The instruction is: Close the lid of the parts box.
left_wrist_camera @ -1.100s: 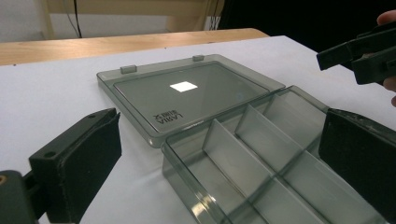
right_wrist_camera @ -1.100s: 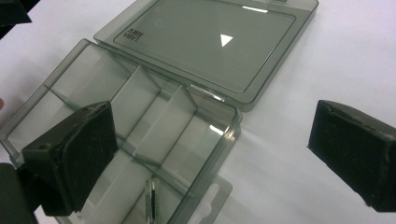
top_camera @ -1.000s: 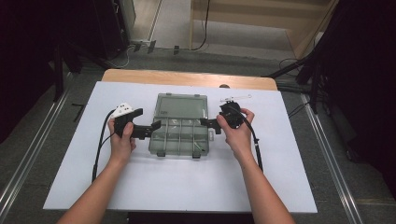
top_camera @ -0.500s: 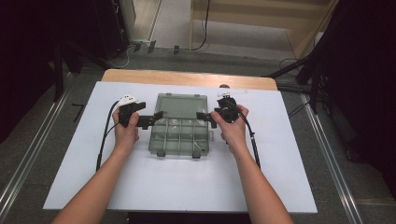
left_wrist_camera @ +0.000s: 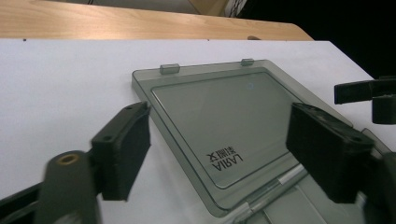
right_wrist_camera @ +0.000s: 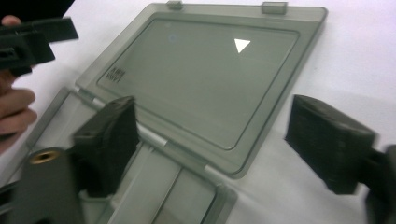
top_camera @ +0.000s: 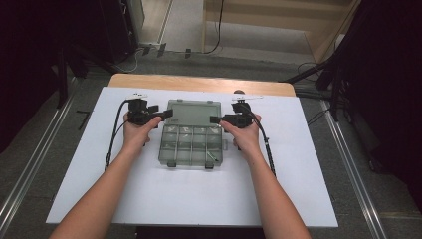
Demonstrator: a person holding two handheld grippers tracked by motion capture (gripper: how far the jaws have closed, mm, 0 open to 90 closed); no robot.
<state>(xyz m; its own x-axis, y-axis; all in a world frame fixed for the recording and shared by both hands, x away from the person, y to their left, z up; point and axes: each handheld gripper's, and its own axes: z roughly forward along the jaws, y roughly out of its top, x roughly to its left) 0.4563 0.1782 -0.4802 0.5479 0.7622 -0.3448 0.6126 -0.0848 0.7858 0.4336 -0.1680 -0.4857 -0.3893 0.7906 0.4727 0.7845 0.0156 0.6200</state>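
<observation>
1. Both grippers had shifted toward the far side of the box since the earlier frames, and the lid, previously shut over the compartments, now lay folded back flat.
2. The left gripper (top_camera: 166,114) sat at the far left corner of the organiser box (top_camera: 191,145), held in the person's left hand (top_camera: 137,132).
3. The right gripper (top_camera: 215,119) sat at the far right corner of the box, held in the right hand (top_camera: 245,137).
4. The box rested near the middle of the white surface (top_camera: 298,199), with its two latches on the near edge.
5. The lid (top_camera: 194,112) extended from the far edge of the box, joined to it by the hinge, and lay on the surface.
6. In the left gripper view, the left gripper (left_wrist_camera: 233,149) stood wide apart, its jaws straddling the lid (left_wrist_camera: 219,121) without gripping it; the left jaw was over the bare surface beside the lid edge.
7. In the right gripper view, the right gripper (right_wrist_camera: 224,144) also stood wide apart, holding nothing; one jaw was over the compartments by the hinge, the other over the surface beside the lid (right_wrist_camera: 201,79).
8. Divided compartments were visible inside the open box in the high view; their contents could not be determined.
9. A wooden strip (top_camera: 199,83) bordered the far edge of the surface.
</observation>
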